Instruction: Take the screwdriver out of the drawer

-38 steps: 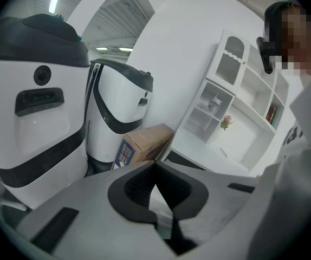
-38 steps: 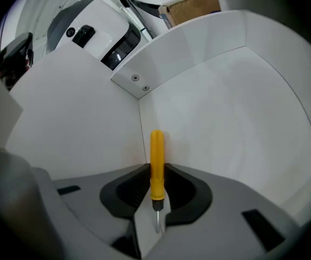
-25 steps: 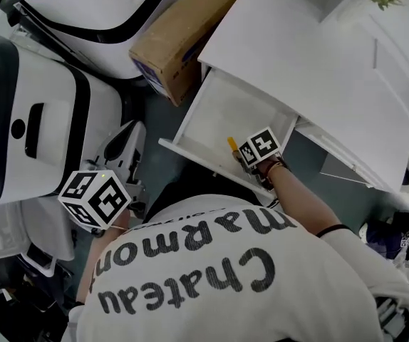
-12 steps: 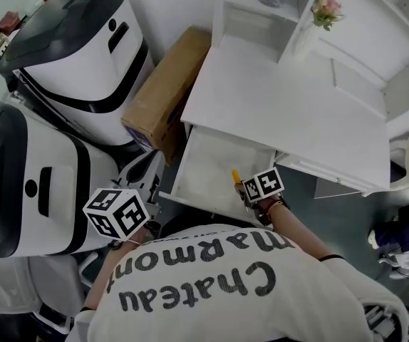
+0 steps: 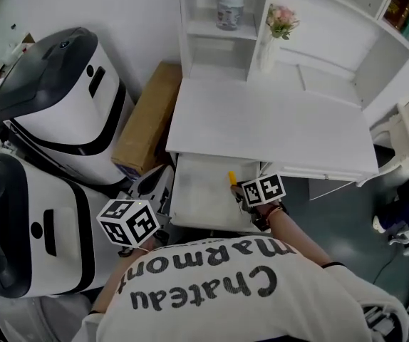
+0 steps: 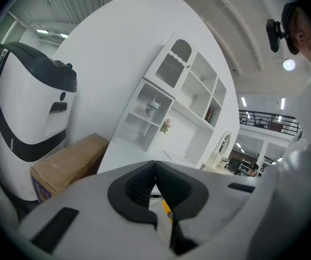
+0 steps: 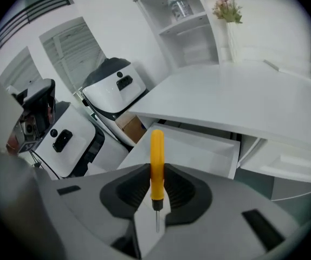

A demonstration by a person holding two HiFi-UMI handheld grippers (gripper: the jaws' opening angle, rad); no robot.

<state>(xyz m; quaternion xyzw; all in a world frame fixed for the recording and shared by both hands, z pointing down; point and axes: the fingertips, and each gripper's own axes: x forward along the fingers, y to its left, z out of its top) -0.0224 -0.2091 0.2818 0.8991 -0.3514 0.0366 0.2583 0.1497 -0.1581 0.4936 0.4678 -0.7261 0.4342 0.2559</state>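
The screwdriver (image 7: 156,156) is pinched by the right gripper (image 7: 155,187) above the drawer (image 5: 194,194); the left gripper (image 6: 155,169), beside the drawer, is pressed together.

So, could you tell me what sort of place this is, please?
Probably a large hall or lab with a mock home corner: a white desk with a vase of flowers, bulky white-and-black machines beside it, and a railed gallery beyond.

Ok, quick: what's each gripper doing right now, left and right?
Left gripper: closed, nothing between its jaws.
Right gripper: closed on the screwdriver, gripping its yellow handle.
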